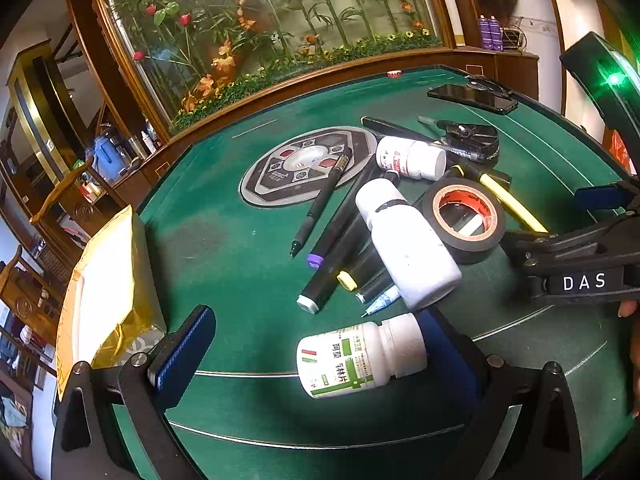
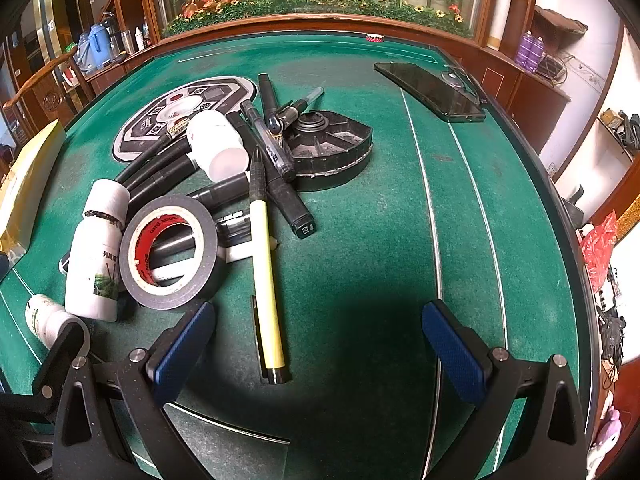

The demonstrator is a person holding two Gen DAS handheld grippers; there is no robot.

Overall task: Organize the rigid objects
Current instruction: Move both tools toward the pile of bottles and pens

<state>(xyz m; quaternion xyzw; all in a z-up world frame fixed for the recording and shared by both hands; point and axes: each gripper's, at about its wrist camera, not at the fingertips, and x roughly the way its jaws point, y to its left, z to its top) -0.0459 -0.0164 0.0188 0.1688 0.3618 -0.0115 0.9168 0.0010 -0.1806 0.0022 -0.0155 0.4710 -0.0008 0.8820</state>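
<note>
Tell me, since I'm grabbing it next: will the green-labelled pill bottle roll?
Probably. The pill bottle lies on its side on the felt table, so a nudge may roll it. It looks like smooth, rigid plastic, so it could slip in the left gripper.

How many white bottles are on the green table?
3: one with green label nearest the left claw, a tall one lying on the pens, one farther back. Others may be hidden.

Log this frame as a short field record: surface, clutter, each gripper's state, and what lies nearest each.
surface: green felt table
clutter: three white bottles, black tape roll, several pens and markers, piled together
apart from the pile: phone at far right
left gripper: jaws open, green-labelled bottle lying between them
right gripper: jaws open, holding nothing, yellow pen between them
yellow box: left table edge
</note>
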